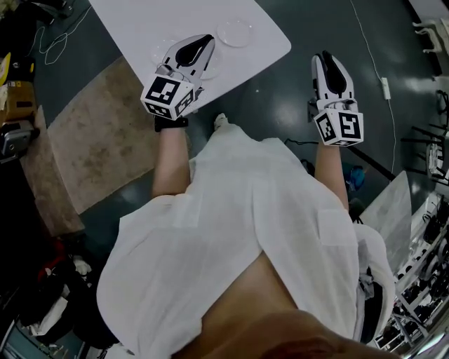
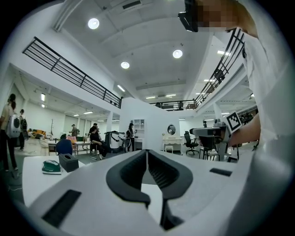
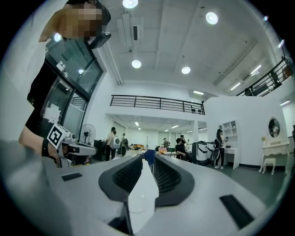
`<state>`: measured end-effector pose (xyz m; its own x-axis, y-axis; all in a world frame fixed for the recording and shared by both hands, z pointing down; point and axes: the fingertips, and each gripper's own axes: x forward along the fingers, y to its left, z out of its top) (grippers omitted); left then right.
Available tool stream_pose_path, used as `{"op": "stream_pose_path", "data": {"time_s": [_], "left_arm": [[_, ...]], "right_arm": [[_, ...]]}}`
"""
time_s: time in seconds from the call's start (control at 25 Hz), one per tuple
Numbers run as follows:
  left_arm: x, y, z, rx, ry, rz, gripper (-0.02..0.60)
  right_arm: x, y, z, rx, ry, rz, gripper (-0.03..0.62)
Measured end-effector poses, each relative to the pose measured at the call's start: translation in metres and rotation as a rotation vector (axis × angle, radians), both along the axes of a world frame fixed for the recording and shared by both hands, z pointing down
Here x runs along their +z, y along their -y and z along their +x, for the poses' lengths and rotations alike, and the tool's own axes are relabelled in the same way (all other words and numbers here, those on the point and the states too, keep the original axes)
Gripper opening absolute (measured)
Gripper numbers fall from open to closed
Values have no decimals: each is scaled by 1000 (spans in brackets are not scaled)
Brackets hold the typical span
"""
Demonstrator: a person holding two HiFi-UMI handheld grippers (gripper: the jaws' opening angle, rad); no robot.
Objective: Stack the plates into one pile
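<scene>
A white table stands at the far side of a dark, glossy floor, with a tan rug to its left (round ceiling lights shine overhead). The far plate lies just right of the left gripper. The near plate lies under that gripper, whose jaws are closed and empty. The right gripper hovers over the floor, well right of both plates, jaws slightly apart and empty.

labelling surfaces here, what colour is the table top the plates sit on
White; the table top shows best in the head view.
</scene>
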<state>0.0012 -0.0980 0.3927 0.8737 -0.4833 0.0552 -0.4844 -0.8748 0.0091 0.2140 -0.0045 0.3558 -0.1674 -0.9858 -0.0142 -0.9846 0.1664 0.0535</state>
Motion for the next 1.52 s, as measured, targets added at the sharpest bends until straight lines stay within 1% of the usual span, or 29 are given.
{"op": "stream_pose_path", "data": {"time_s": [0.48,0.64,0.76,0.84,1.0,1.12,1.16,1.2,1.28,1.36,1.44,1.52], "left_arm": [[4,76,20,14,28,-2,21],[16,82,28,1,55,-20,21],[28,88,52,-11,65,-54,21],[32,92,59,-26,60,-81,21],[43,94,43,-77,56,-117,25],[54,91,34,-114,53,-162,42],[57,92,39,-127,57,-182,57],[61,94,51,-139,63,-202,63],[68,102,88,-161,82,-239,80],[80,106,113,-183,122,-251,85],[96,109,123,-203,184,-246,91],[115,111,131,-211,249,-256,114]], "right_arm": [[9,95,9,-35,52,-18,92],[19,109,16,-58,63,-35,97],[26,123,41,-77,70,-44,101],[27,132,49,-96,71,-46,104],[30,139,32,-155,64,-59,104],[30,145,19,-204,58,-67,104],[29,148,22,-222,55,-68,104],[27,153,33,-240,51,-71,104],[23,166,66,-276,44,-77,104],[22,175,88,-309,41,-82,104],[24,182,95,-339,43,-88,104],[28,187,98,-367,42,-98,104]]}}
